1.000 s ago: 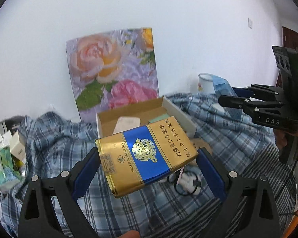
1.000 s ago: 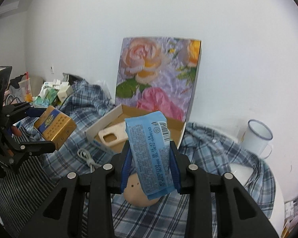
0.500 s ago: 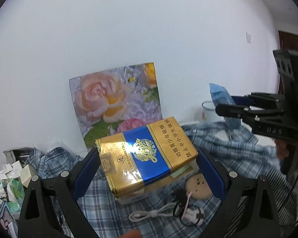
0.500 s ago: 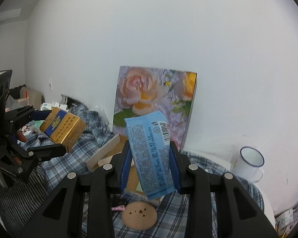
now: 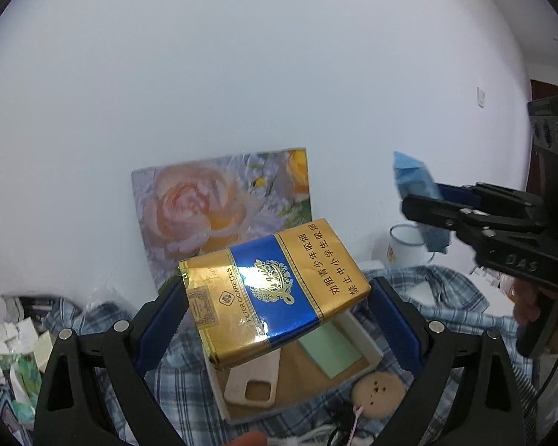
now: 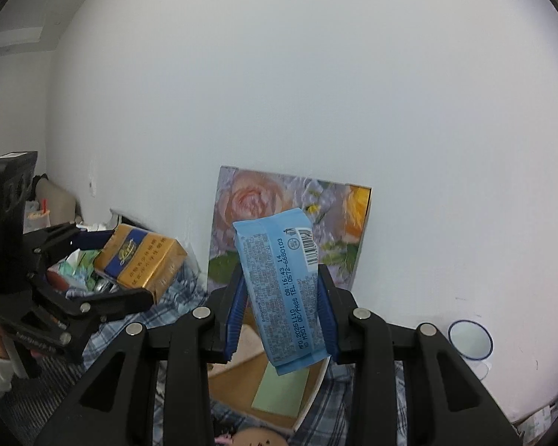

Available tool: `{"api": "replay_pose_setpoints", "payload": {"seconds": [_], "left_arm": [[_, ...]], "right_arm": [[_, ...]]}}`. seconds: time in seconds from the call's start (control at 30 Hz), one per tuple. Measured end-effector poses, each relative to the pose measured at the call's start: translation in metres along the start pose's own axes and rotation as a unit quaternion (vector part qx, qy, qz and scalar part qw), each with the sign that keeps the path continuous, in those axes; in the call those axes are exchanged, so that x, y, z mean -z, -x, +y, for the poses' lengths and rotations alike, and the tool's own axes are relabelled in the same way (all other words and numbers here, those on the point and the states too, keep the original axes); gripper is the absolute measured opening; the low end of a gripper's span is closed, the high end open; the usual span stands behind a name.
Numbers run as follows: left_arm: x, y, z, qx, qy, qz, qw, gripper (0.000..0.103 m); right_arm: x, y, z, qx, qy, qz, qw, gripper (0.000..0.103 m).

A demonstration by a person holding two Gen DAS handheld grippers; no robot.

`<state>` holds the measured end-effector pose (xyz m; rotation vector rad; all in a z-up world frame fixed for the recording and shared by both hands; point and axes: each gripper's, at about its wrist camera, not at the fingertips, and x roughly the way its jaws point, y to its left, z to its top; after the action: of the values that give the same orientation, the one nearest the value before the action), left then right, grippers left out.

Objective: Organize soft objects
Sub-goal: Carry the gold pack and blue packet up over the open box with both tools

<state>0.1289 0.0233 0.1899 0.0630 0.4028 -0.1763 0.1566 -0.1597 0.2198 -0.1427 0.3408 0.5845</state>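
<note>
My left gripper (image 5: 275,293) is shut on a gold and blue cigarette pack (image 5: 271,290), held tilted in the air above an open cardboard box (image 5: 366,340). The right wrist view shows that pack (image 6: 141,256) at the left, in the left gripper (image 6: 111,264). My right gripper (image 6: 281,286) is shut on a light blue printed soft packet (image 6: 279,286), upright between the blue pads (image 6: 234,308). That packet (image 5: 416,189) and the right gripper (image 5: 431,200) appear at the right of the left wrist view. The box's floral lid (image 5: 219,208) stands against the white wall.
In the box lie a beige phone case (image 5: 253,383) and a pale green flat piece (image 5: 331,349). A round tan pad (image 5: 379,396) and cables rest on the plaid cloth (image 5: 446,297). A white mug (image 6: 468,338) stands at the right, small cartons (image 5: 15,356) at the left.
Both grippers have risen with their loads still held. The box and cloth now sit lower in both views, and more of the wall shows.
</note>
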Motion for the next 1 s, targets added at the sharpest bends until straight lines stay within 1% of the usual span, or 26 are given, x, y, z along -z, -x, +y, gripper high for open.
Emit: {"api": "replay_pose_setpoints", "payload": {"seconds": [0.1,0.3,0.4,0.5,0.63,0.77,1.0], "left_arm": [[-0.011,-0.002,-0.005,-0.005,-0.006,-0.013,0.9999,0.097],[-0.024,-0.014,-0.005,0.010,0.004,-0.020,0.9997,0.097],[-0.026,-0.023,-0.003,-0.003,0.003,-0.022,0.9998,0.097],[-0.023,-0.035,0.002,-0.008,0.008,-0.016,0.9998,0.097],[-0.011,-0.055,0.008,-0.012,0.011,0.002,0.9999,0.097],[0.002,-0.074,0.010,-0.009,0.012,0.023,0.9996,0.097],[0.017,-0.099,0.010,-0.012,0.004,0.050,0.9987,0.097]], "right_arm": [[-0.010,-0.005,-0.003,-0.002,-0.008,-0.008,1.000,0.034],[-0.025,-0.018,-0.002,0.003,0.001,-0.017,1.000,0.035],[-0.030,-0.027,-0.006,0.004,-0.001,-0.018,1.000,0.035],[-0.030,-0.036,-0.010,0.000,-0.009,-0.018,1.000,0.035],[-0.014,-0.050,-0.008,0.000,-0.008,-0.013,1.000,0.035],[0.005,-0.074,-0.007,-0.003,-0.006,0.021,1.000,0.035],[0.022,-0.091,-0.014,-0.004,-0.017,0.041,0.999,0.035]]}}
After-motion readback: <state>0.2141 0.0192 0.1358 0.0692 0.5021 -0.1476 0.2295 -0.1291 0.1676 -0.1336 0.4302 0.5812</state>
